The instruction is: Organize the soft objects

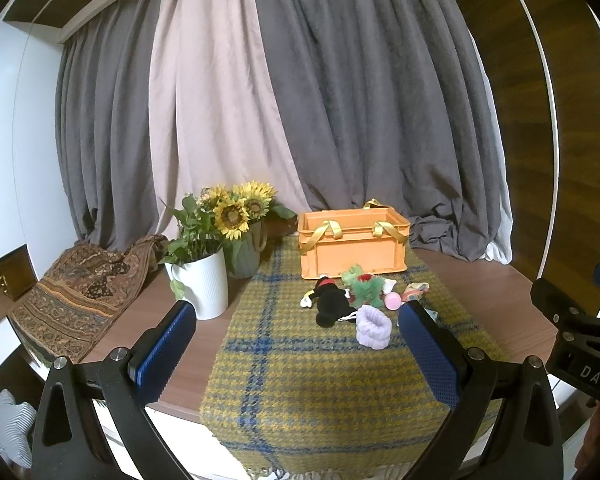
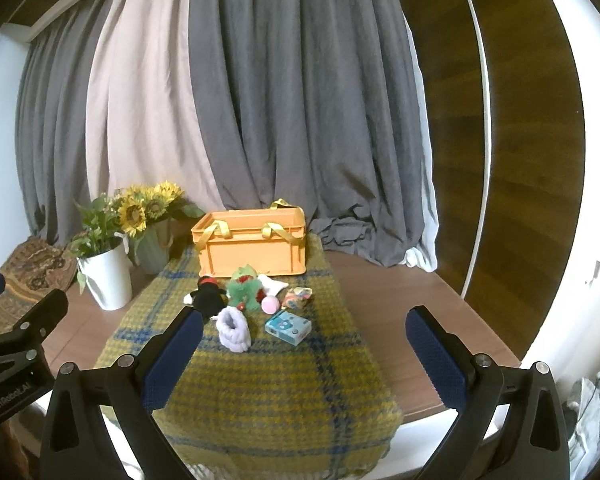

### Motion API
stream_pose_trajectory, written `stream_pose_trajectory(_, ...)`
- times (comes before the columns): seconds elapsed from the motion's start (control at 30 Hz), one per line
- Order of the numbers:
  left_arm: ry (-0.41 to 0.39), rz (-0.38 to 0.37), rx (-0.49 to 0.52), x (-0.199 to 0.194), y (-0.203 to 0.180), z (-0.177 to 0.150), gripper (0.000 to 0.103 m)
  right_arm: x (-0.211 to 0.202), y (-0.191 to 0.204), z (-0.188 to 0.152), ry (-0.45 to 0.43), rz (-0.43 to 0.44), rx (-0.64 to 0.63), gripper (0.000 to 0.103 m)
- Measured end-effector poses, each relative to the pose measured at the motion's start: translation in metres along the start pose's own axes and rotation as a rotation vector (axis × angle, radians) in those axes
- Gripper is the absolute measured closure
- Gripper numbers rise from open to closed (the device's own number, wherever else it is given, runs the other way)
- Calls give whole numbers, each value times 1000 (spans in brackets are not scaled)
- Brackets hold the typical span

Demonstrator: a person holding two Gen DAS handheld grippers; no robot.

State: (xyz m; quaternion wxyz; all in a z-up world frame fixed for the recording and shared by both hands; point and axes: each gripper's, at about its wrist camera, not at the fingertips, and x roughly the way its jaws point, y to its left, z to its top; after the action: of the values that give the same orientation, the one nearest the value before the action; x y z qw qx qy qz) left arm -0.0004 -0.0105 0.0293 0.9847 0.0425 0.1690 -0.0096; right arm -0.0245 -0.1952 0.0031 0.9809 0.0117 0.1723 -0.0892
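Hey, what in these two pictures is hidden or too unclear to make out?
- Inside of the orange crate: its front wall hides the bottom in both views.
- Blue packet: almost wholly behind the left gripper's right finger in the left wrist view; its print is too small to read in the right.
- White thing behind the green toy: partly covered, unidentifiable.

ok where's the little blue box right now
In the right wrist view the blue box lies on the plaid cloth, right of the lilac scrunchie and just in front of the pink ball.
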Motion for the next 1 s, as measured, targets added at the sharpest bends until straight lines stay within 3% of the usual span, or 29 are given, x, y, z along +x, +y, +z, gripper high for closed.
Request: stream_pose_trajectory(1.0, -11, -14, -3, -4, -6, -14, 0, -2, -3, -2, -7, 3, 1, 0)
